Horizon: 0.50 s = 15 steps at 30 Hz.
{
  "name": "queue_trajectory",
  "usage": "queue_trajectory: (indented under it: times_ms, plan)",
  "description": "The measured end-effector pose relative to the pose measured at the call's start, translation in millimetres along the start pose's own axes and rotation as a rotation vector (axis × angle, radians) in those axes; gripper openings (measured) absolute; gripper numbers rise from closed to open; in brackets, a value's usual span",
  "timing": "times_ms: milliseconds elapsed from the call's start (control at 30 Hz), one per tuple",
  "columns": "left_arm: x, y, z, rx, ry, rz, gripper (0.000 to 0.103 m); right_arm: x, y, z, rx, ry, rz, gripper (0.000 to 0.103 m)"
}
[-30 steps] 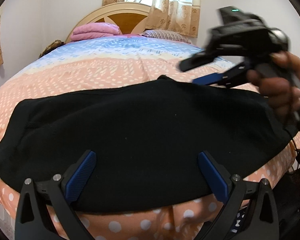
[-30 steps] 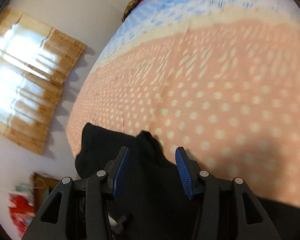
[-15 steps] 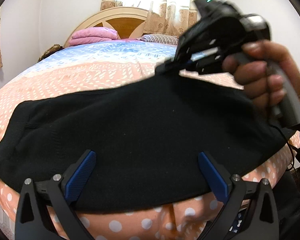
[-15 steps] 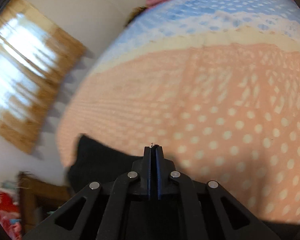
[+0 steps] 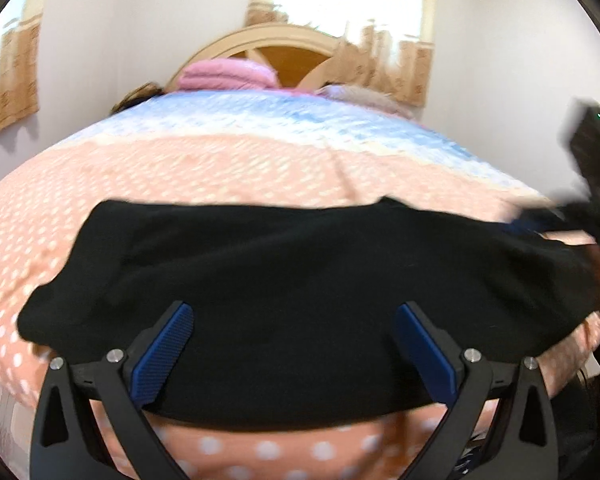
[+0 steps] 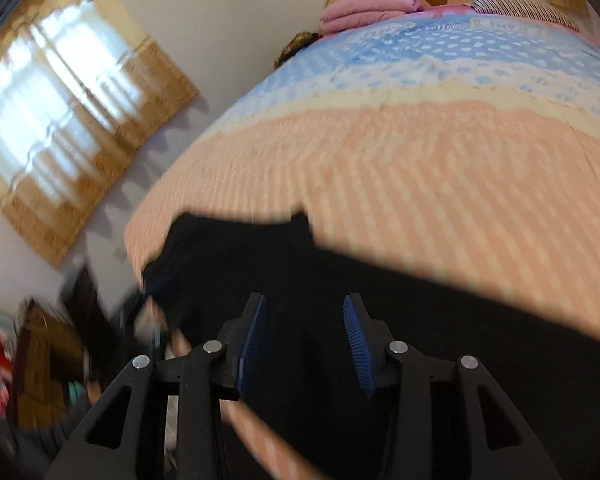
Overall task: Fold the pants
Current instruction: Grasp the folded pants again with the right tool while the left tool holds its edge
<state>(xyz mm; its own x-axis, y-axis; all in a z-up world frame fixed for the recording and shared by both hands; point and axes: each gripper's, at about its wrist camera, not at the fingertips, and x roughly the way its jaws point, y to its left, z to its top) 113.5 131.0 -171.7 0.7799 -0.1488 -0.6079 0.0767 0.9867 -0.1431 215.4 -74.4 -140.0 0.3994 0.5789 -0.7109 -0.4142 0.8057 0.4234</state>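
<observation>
Black pants [image 5: 300, 288] flat on dotted bedspread [image 5: 228, 168] (blurred), tongs [image 6: 305, 344] opening

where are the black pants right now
The black pants lie flat across the near end of the dotted bedspread in the left wrist view, just past the left gripper.

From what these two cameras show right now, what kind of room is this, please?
Most likely a home bedroom. A bed with a polka-dot bedspread fills both views, a rounded wooden headboard stands behind it with a folded pink blanket in front, and curtained windows are in the walls.
</observation>
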Motion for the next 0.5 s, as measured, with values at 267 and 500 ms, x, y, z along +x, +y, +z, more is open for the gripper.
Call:
queue_trajectory:
  times_ms: [267,500]
  plan:
    - [8,-12,-8,0.076,0.035,0.08,0.103,-17,-17,-90,0.043,0.032,-0.018,0.043]
    - [-8,-36,5,0.084,-0.011,-0.003,0.103,-31,-16,-88,0.047,-0.036,-0.066,0.043]
